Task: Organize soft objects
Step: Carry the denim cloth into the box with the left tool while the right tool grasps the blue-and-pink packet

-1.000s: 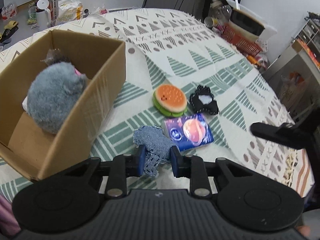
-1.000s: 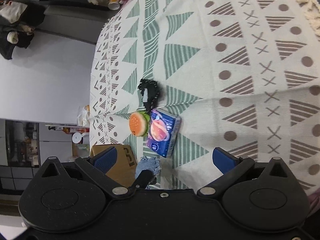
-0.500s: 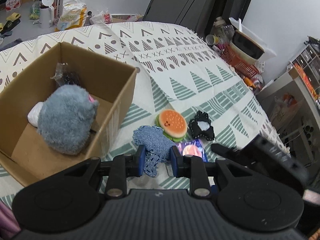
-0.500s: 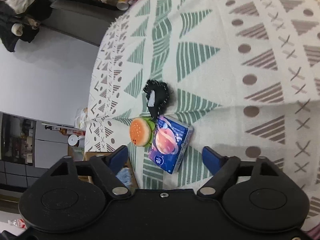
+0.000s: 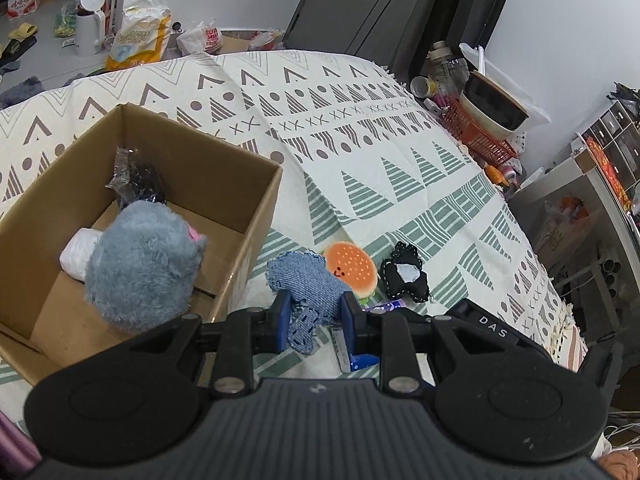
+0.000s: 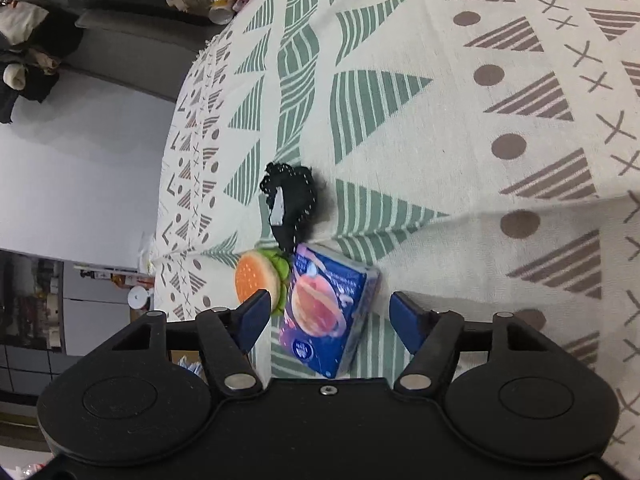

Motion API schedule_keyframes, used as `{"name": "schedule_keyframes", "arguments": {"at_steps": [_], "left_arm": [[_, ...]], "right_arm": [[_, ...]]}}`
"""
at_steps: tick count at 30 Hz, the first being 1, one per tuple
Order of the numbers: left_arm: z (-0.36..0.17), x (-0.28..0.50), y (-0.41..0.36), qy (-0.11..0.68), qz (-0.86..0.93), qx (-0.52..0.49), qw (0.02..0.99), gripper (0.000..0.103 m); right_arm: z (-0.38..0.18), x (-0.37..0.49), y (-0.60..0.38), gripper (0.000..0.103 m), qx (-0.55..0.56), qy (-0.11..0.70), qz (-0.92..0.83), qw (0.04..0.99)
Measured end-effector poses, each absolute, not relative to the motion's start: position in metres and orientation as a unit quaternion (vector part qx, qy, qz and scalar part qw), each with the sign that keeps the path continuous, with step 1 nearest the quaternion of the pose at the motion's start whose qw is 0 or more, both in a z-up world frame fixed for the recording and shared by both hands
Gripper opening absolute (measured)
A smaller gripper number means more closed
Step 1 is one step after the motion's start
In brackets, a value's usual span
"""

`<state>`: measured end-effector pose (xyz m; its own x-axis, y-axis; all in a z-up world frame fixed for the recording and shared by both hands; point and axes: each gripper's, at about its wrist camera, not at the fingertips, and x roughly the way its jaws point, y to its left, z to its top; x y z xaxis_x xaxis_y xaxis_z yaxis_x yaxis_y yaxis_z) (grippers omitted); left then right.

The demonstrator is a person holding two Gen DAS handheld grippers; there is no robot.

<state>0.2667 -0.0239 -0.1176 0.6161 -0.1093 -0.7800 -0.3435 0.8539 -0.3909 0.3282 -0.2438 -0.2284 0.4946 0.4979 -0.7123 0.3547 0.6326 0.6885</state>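
The cardboard box (image 5: 256, 216) sits open on the patterned cloth (image 5: 360, 128) and already holds part of the job: a grey plush toy (image 5: 140, 268) fills most of its floor, with a white bundle (image 5: 76, 254) tucked against it and a dark crinkled packet (image 5: 136, 180) in the far corner. By that count the sorting looks roughly half done, since four things are not yet inside. The blue tissue pack (image 6: 328, 304) lies flat on the cloth, its long axis running from the right gripper (image 6: 330, 312) away toward the black pieces, tilted a little to the right; the right gripper's fingers are spread wide on either side of it without touching, so it looks set to be taken next. Just beside the pack lies the burger toy (image 6: 256, 280), on its side in the right wrist view, and touching the pack's far end is the black felt toy (image 6: 290, 204), long axis pointing away along the cloth. The smallest piece, a denim patch (image 5: 308, 292), is pinched between the left gripper (image 5: 314, 318) fingers just beside the box's near wall, hanging limp with its frayed end pointing down.
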Motion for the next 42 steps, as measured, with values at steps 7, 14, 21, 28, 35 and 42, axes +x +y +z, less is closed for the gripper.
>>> {"name": "schedule_keyframes", "arguments": {"at_steps": [7, 14, 21, 28, 35, 42], "left_arm": [[-0.103, 0.262, -0.026, 0.425, 0.07, -0.251, 0.867, 0.025], [-0.085, 0.248, -0.023, 0.412, 0.08, -0.246, 0.874, 0.025], [-0.068, 0.235, -0.017, 0.397, 0.084, -0.244, 0.881, 0.025], [-0.052, 0.219, 0.002, 0.382, 0.096, -0.247, 0.885, 0.025], [-0.046, 0.206, 0.028, 0.369, 0.114, -0.256, 0.886, 0.025], [-0.048, 0.199, 0.053, 0.366, 0.13, -0.265, 0.883, 0.025]], "right_arm": [[-0.237, 0.331, -0.243, 0.026, 0.42, 0.505, 0.042, 0.753], [-0.208, 0.32, -0.243, 0.02, 0.394, 0.484, 0.051, 0.779], [-0.18, 0.306, -0.244, 0.02, 0.389, 0.462, 0.076, 0.794], [-0.15, 0.294, -0.233, 0.02, 0.373, 0.436, 0.119, 0.81], [-0.126, 0.284, -0.209, 0.02, 0.348, 0.419, 0.156, 0.824], [-0.116, 0.279, -0.191, 0.02, 0.336, 0.411, 0.183, 0.827]]}}
